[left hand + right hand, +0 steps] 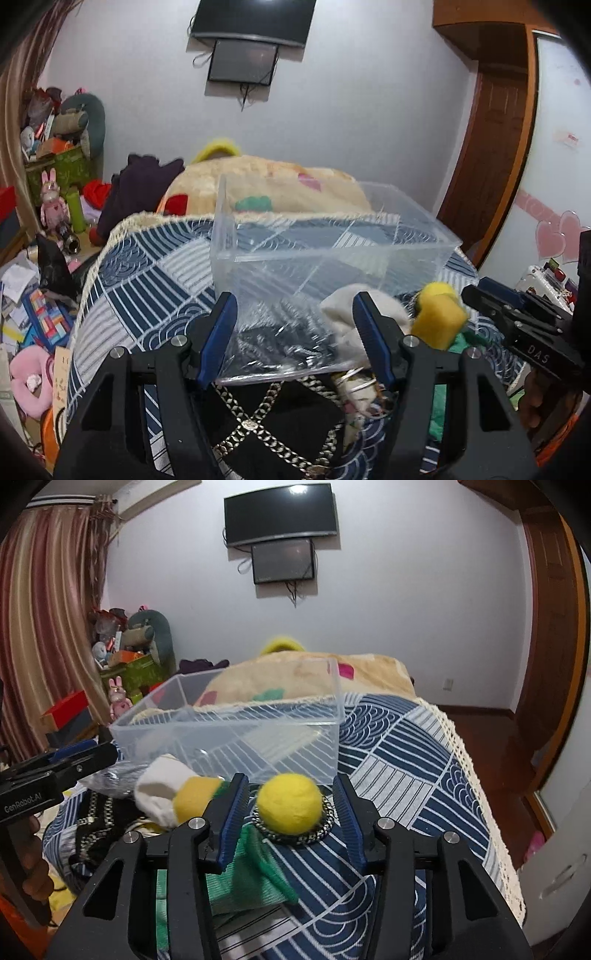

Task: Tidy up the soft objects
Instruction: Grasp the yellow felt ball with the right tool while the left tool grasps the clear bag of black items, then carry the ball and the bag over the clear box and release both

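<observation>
A clear plastic box [332,236] [236,723] stands on the blue-and-white patterned cloth. My left gripper [295,332] is open over a clear plastic bag [288,339] just in front of the box. My right gripper [291,812] is open, with a yellow felt ball [290,803] between its fingers, lying on a coil of metal chain [317,830]. A yellow block [439,317] [195,797] and a white soft piece [343,310] [162,790] lie between the two grippers. A green cloth [251,871] lies under the right gripper.
A black item with a metal chain [258,417] lies under the left gripper. A beige blanket [266,192] is heaped behind the box. The bed's lace edge [480,775] drops to a wooden floor on the right. Toys and boxes [55,155] clutter the left side.
</observation>
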`<state>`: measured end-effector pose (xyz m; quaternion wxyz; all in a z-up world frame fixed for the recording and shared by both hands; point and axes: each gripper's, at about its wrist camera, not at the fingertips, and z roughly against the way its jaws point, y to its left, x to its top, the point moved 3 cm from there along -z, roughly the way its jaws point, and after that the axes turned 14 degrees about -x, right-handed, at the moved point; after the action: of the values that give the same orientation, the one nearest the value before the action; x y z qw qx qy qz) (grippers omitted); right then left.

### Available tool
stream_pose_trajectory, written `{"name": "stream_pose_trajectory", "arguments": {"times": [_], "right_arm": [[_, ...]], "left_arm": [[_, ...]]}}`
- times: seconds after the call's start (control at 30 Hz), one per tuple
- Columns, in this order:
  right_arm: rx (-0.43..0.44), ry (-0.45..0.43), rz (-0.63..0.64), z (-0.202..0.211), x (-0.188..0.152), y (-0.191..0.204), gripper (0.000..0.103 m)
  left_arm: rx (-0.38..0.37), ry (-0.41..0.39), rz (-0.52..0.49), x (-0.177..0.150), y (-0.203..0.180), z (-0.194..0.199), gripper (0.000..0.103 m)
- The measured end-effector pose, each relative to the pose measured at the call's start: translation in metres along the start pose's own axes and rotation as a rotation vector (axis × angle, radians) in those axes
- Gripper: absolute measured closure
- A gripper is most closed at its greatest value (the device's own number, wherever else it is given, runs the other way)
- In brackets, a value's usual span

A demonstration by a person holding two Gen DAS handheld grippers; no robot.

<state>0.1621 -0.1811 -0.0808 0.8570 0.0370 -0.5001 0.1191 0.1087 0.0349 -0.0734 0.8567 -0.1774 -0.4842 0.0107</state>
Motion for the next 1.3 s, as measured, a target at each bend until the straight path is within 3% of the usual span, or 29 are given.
{"name": "stream_pose_trajectory", "arguments": {"times": [0.23,0.4,0.47,0.53,0.57,0.73,1.3], "right_arm": [[0.013,0.063,0.024,-0.016,-0.008,0.005,0.059],[0.018,0.096,0.023,-0.025,-0.012,0.005,0.059],[0.031,0.105,0.016,-0.028,-0.012,0.005,0.063],[0.040,0.110,0.016,-0.027,-0.014,0.005,0.067],[0.038,0.106,0.017,-0.026,-0.014,0.004,0.067],[0.026,0.080,0.009,-0.020,-0.013,0.002,0.072],[0.021,-0.048,-0.031,0.019,0.015,-0.008,0.073]], "left_arm": [[-0.022,0.079,0.061,-0.018,0.015,-0.018,0.036],[-0.028,0.092,0.060,-0.023,0.017,-0.024,0.036],[-0.036,0.086,0.059,-0.025,0.016,-0.023,0.042],[-0.059,0.091,0.068,-0.026,0.016,-0.024,0.059],[-0.062,0.091,0.068,-0.026,0.015,-0.022,0.061],[-0.038,0.051,0.008,-0.025,0.003,-0.012,0.068],[-0.076,-0.084,-0.032,0.008,-0.019,0.043,0.071]]}}
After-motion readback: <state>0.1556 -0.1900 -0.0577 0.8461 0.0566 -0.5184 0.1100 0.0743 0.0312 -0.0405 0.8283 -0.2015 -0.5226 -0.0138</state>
